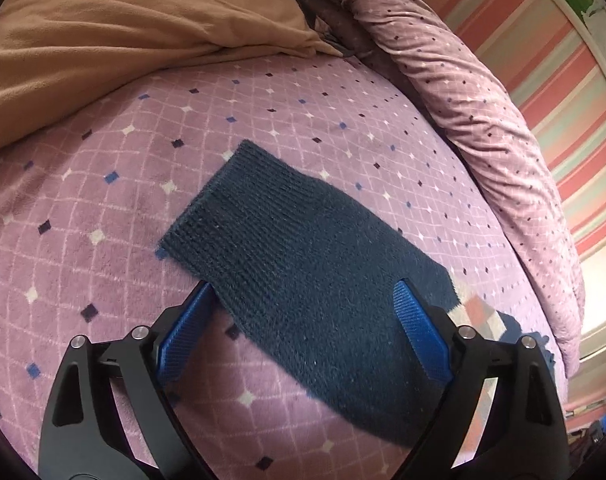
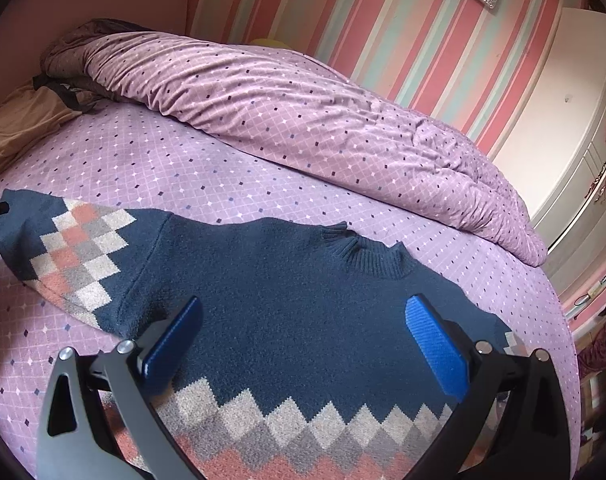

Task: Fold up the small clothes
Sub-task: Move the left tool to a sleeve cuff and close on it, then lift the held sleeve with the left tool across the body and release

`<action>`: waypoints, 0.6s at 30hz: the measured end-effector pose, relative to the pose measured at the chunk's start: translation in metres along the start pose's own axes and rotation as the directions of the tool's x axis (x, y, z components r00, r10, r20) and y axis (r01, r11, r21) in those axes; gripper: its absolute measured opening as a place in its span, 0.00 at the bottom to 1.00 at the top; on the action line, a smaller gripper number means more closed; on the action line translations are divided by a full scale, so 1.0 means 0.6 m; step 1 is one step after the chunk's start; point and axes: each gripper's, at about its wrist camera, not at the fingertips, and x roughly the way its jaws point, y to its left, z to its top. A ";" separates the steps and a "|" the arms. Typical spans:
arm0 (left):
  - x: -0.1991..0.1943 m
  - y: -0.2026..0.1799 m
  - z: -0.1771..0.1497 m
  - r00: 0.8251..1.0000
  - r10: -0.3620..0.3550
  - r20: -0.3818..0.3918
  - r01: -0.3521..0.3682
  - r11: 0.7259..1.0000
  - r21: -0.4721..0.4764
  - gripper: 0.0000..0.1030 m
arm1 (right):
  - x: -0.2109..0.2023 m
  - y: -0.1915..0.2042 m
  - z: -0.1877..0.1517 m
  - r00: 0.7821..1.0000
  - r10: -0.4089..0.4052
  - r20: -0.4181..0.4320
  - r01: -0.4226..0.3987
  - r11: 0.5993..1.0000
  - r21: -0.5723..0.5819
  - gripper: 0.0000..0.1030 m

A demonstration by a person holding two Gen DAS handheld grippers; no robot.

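A small navy knit sweater [image 2: 271, 280] with a grey, white and coral diamond pattern lies flat on the purple bedspread [image 2: 183, 168], collar [image 2: 367, 256] toward the far side. Its left sleeve [image 1: 303, 264] stretches out flat, ribbed cuff [image 1: 207, 208] at the far end. My left gripper [image 1: 305, 296] is open, its blue pads straddling the sleeve just above it. My right gripper [image 2: 303, 316] is open and empty over the sweater's chest. The sweater's lower part is hidden by the gripper bodies.
A rumpled purple duvet [image 2: 323, 112] lies along the bed's far side. A tan blanket [image 1: 115, 32] is heaped at the head end. A striped wall [image 2: 383, 12] and a white wardrobe [image 2: 575, 128] stand beyond the bed.
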 end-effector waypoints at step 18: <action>-0.054 -0.067 0.002 0.995 0.038 0.093 -0.049 0.992 0.118 0.13 | -0.019 -0.072 -0.021 0.999 -0.028 -0.016 0.029 0.999 0.034 0.99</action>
